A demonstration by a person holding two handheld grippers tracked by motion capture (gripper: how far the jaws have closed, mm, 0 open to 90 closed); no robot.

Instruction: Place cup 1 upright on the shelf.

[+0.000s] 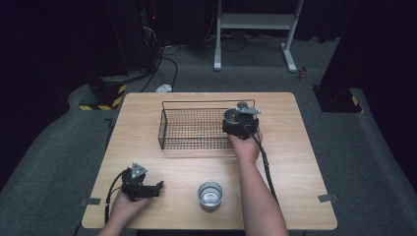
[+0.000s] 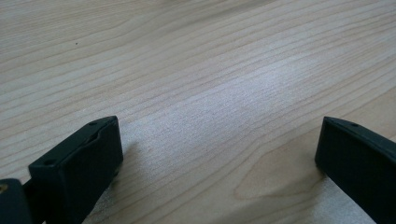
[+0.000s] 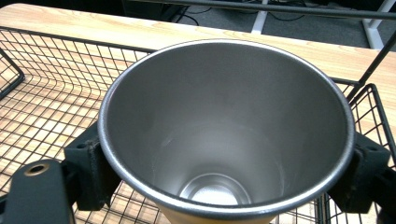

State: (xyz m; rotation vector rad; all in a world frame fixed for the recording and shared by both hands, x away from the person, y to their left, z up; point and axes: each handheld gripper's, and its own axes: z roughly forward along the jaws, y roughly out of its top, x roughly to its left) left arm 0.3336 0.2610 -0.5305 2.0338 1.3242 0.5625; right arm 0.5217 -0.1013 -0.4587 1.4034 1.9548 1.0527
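A black wire basket stands on the far middle of the wooden table. My right gripper hangs over the basket's right end. In the right gripper view it is shut on a steel cup, one pad on each side of the cup just under the rim. The cup is upright and empty, with basket mesh below and around it. A second steel cup stands upright near the table's front edge. At the front left my left gripper is open, low over bare wood.
Grey carpet surrounds the table. Beyond the far edge are a white frame's legs, floor cables and a black-and-yellow striped base. Bits of tape mark the table's front corners.
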